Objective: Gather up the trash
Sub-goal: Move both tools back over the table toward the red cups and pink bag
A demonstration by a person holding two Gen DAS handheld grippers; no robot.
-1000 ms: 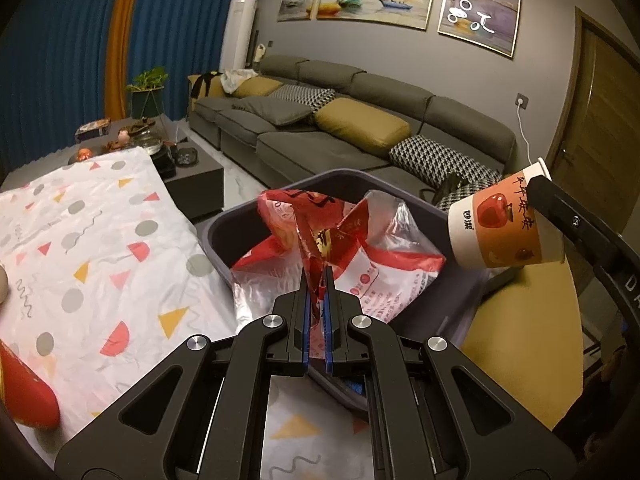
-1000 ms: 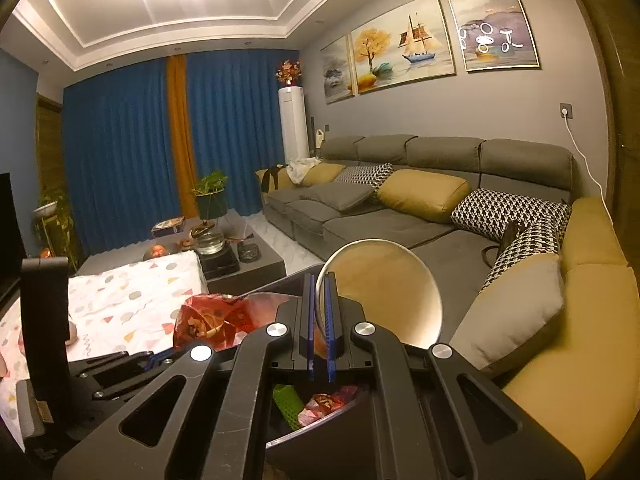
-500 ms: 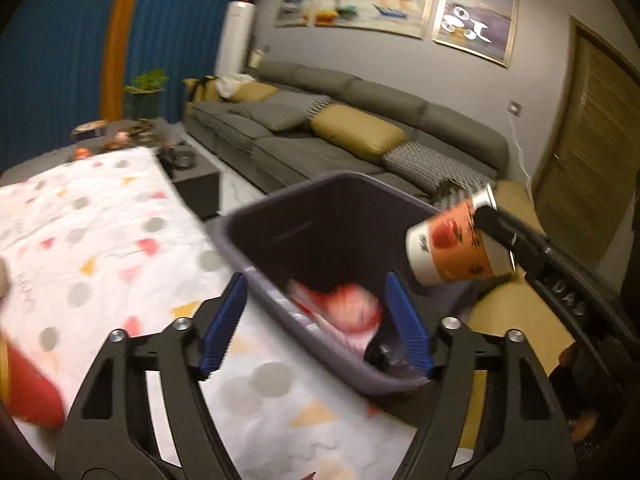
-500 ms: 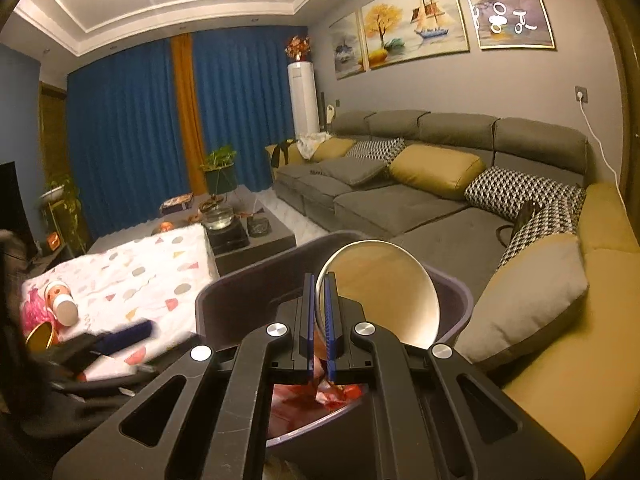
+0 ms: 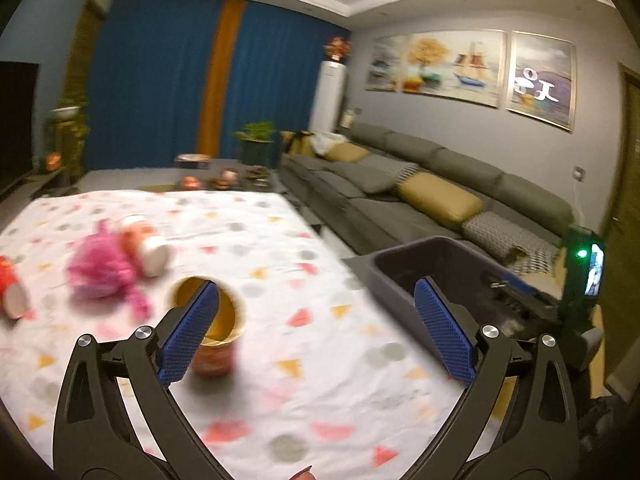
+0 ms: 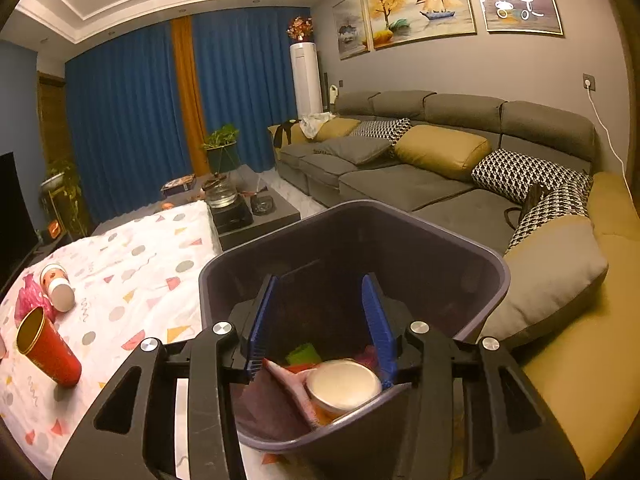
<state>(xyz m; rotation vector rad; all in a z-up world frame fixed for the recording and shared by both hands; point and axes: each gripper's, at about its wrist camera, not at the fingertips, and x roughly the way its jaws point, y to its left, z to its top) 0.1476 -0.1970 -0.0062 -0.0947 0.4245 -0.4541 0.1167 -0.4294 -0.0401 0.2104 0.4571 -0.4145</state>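
Observation:
A dark purple trash bin [image 6: 492,264] stands at the table's right edge; it also shows in the left wrist view [image 5: 392,280]. My right gripper [image 6: 320,320] is open above it, and a paper cup [image 6: 344,388] lies inside on a red-and-white plastic bag [image 6: 288,380]. My left gripper [image 5: 316,332] is open and empty over the table. A red cup with a gold inside [image 5: 212,332] stands just behind its left finger; it also shows in the right wrist view [image 6: 48,348]. A pink fluffy thing [image 5: 104,268] and a lying cup [image 5: 144,244] are further left.
The table has a white cloth with coloured shapes [image 5: 320,380]. Another red cup [image 5: 12,292] lies at the far left. A grey sofa with cushions [image 6: 440,160] runs along the right. A dark coffee table [image 6: 248,208] with several items stands beyond.
Both grippers have opened. The left dropped the plastic bag into the bin and swung left over the table. The right let the paper cup fall into the bin.

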